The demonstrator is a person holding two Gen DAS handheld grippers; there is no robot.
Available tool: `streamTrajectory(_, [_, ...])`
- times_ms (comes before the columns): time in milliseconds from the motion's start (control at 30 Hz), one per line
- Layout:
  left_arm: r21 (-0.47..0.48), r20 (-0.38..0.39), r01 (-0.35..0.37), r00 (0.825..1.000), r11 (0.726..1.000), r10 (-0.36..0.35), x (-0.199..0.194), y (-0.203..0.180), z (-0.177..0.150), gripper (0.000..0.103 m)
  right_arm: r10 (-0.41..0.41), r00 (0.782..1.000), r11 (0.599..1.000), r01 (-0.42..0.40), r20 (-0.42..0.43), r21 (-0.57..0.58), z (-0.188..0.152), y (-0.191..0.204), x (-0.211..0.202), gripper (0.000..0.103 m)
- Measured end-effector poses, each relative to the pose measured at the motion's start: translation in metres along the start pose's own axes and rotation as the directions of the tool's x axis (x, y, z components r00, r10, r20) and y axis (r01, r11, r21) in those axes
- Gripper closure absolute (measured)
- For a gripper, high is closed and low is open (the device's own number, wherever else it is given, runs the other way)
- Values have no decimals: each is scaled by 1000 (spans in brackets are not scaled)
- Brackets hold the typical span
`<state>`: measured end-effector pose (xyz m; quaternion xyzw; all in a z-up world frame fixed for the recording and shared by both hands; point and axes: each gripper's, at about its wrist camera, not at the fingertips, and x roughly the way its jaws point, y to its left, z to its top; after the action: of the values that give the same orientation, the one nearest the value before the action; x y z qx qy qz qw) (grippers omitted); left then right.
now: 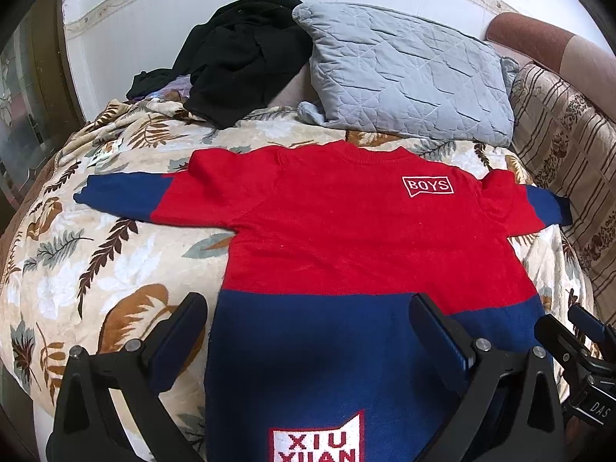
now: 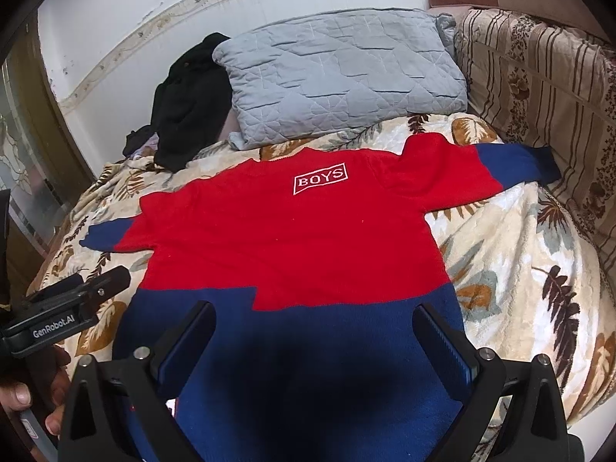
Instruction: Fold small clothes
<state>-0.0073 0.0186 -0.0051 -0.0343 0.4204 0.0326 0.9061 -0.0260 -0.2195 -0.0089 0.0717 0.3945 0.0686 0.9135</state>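
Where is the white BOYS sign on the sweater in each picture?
Left wrist view: BOYS sign sits right of centre, on the sweater's red part.
Right wrist view: BOYS sign sits near the middle, slightly above centre.
Shared landmark: the grey pillow behind the sweater.

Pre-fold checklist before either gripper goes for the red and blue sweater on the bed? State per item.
1. Red and navy knit sweater lies flat, front up, on the leaf-print blanket: ok.
2. Both sleeves spread out to the sides, not tucked: ok.
3. Left gripper open, nothing between its fingers: ok.
4. Right gripper open, nothing held: ok.
5. Grey quilted pillow and black clothing heap lie beyond the collar, off the sweater: ok.
6. Hem edge nearest the grippers flat: cannot tell, it is below both views.
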Motion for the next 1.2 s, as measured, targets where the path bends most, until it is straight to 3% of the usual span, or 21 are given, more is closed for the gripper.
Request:
streamTrajectory(367, [-2,2,10,1000,1000,-10,-2,-3,2,0,-28,999,999,27,-34,-27,1,1,1,0])
streamTrajectory(633, [5,-3,4,1000,1000,-4,-1,-5,1,0,5,999,1000,-4,45,-19,3,-2,1,0])
streamTrajectory(967, [2,-21,4,1000,1000,-3,10,-3,1,0,18,1000,1000,-17,22,-14,6,-7,8,0])
streamTrajectory(1200, [-34,-31,35,999,999,-36,27,19,-1,0,10,1000,998,-10,11,69,21,-58,15,0])
